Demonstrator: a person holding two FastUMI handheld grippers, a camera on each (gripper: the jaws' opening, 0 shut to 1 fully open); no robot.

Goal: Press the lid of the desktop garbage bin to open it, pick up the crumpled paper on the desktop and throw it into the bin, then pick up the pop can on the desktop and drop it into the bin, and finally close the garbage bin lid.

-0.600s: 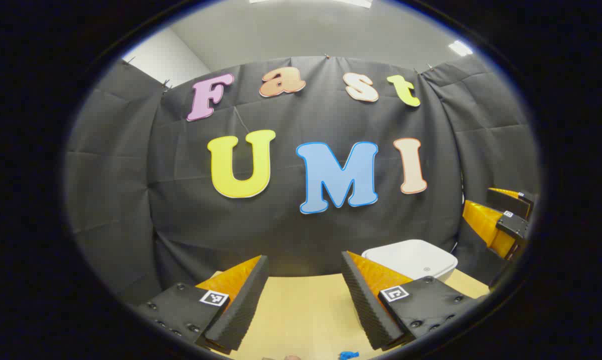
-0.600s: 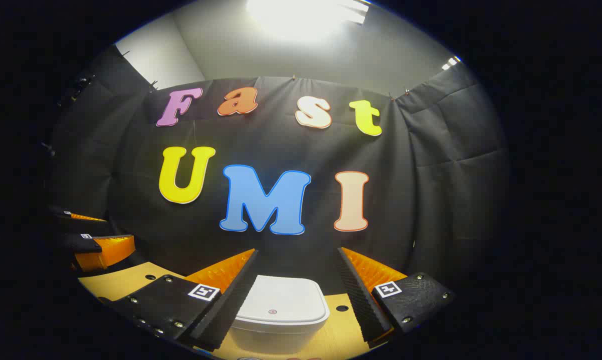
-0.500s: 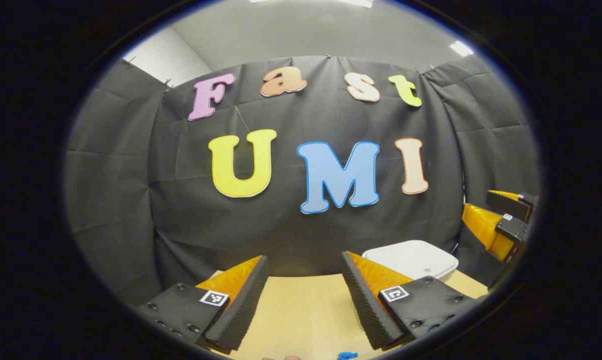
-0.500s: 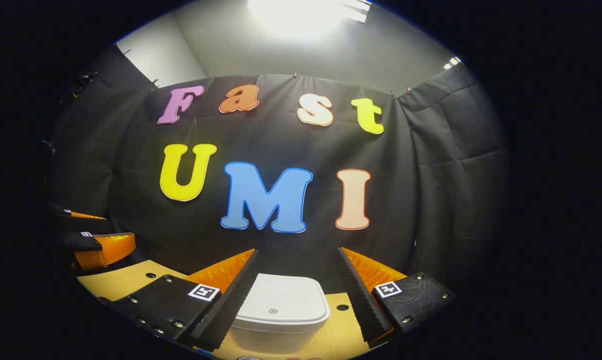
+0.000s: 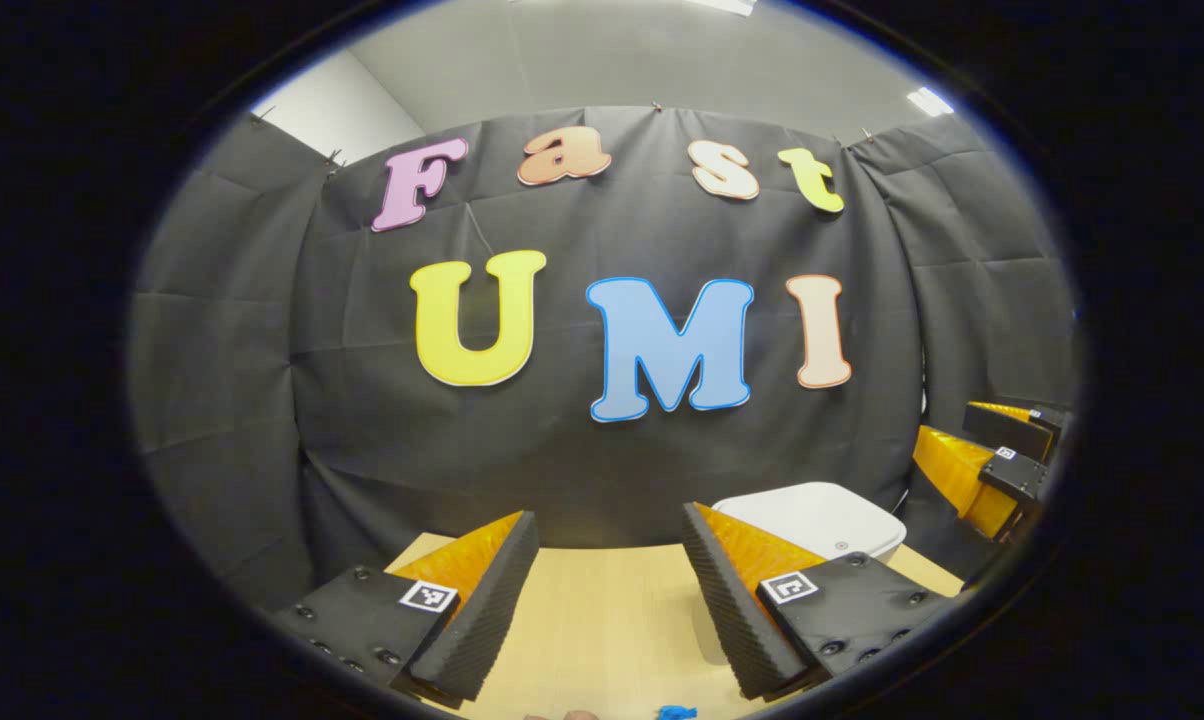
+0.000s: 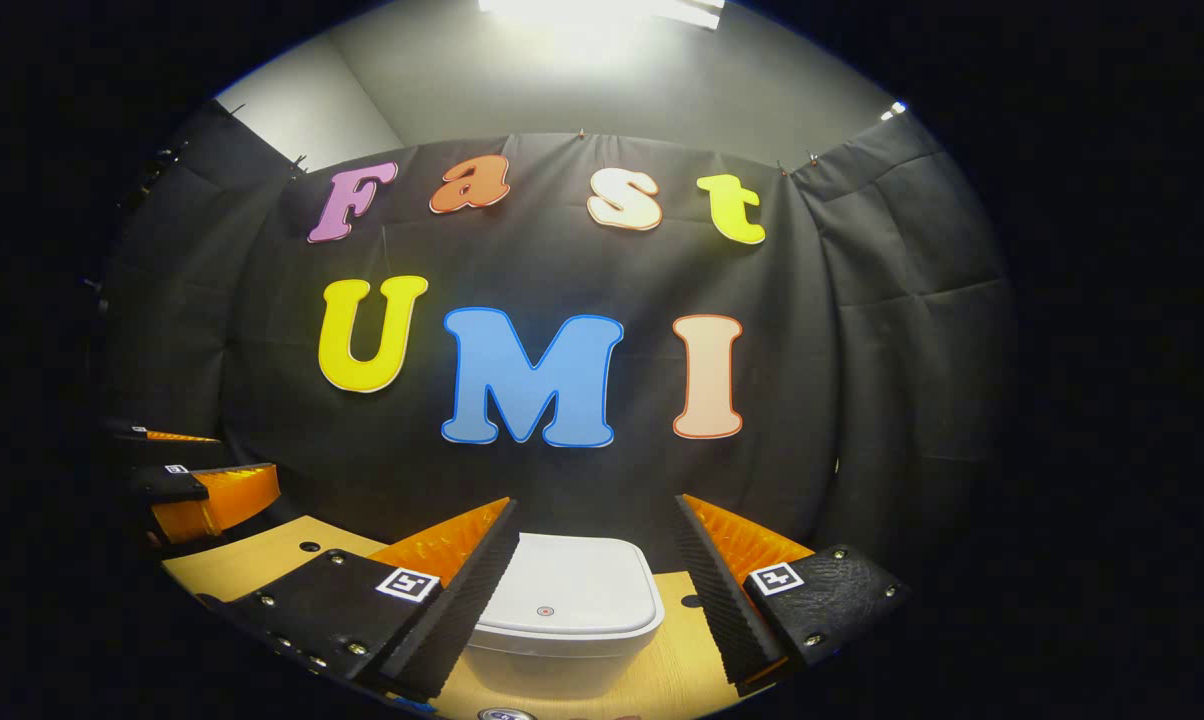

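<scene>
The desktop garbage bin (image 6: 560, 625) sits with its white lid (image 6: 567, 598) shut and flat, framed dead ahead between my right gripper's (image 6: 594, 590) fingers at about 6 o'clock in the right gripper view; a small round mark (image 6: 545, 611) lies near the lid's front edge, and I judge that to be the press point. In the left gripper view the same bin (image 5: 812, 520) stands at about 4 o'clock, partly behind my left gripper's (image 5: 610, 605) right finger. Both grippers are spread wide and hold nothing; the right one also shows at 3 o'clock in the left gripper view (image 5: 982, 455), hanging near the bin, above the table. The step in hand, as I read it, is the first one: pressing the lid so it pops open. To do it well I would tip the right gripper down, bring one fingertip squarely over that mark, and push straight down, briefly and firmly, then lift clear so the lid can swing up without catching on a finger. A push off to the side might slide the light bin across the wooden table (image 5: 602, 610) instead of releasing the latch. A sliver of a can top (image 6: 507, 714) peeks in at 6 o'clock, just in front of the bin in the right gripper view; something small and blue (image 5: 676, 712) lies at the left gripper view's bottom edge, too cropped to name.
</scene>
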